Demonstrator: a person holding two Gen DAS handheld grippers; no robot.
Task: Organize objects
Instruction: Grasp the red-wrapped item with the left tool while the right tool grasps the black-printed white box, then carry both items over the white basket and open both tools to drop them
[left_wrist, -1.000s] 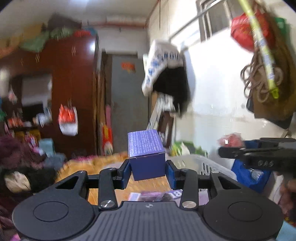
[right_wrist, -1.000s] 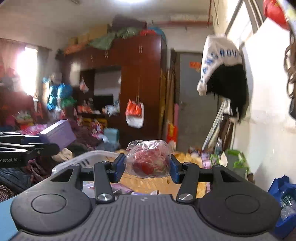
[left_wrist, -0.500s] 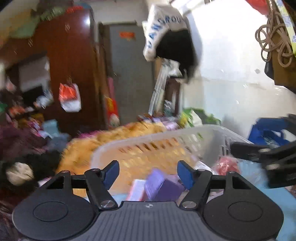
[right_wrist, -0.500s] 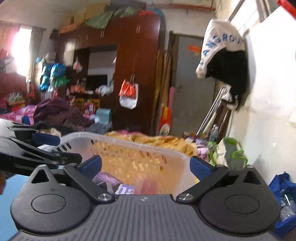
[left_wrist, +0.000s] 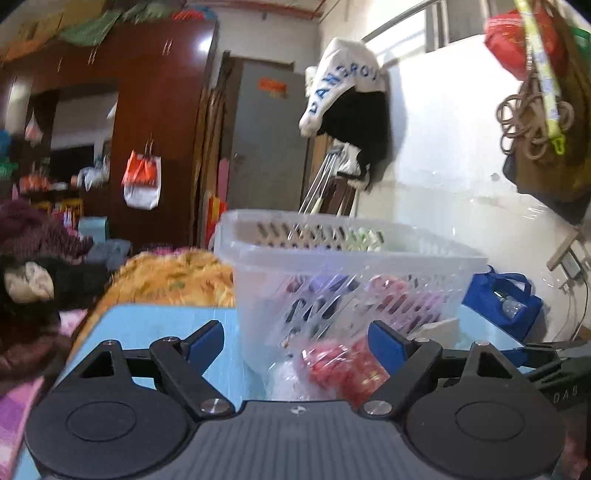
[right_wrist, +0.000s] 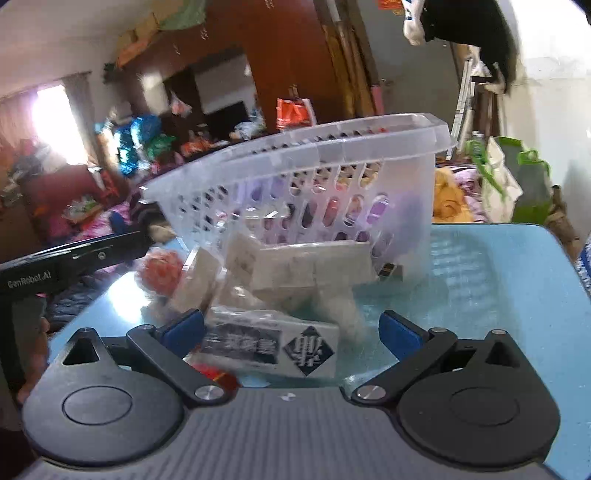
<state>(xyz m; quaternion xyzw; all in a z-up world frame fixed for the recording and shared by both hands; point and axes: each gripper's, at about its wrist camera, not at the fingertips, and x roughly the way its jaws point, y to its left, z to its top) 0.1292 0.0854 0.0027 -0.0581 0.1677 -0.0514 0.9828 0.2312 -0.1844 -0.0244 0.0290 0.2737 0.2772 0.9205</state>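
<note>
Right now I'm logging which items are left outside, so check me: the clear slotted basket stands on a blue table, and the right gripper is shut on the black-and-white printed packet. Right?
Not quite. The right wrist view shows the right gripper open: the black-and-white printed packet lies on the blue table between its fingers, ungripped. The clear slotted basket does stand on that table.
</note>
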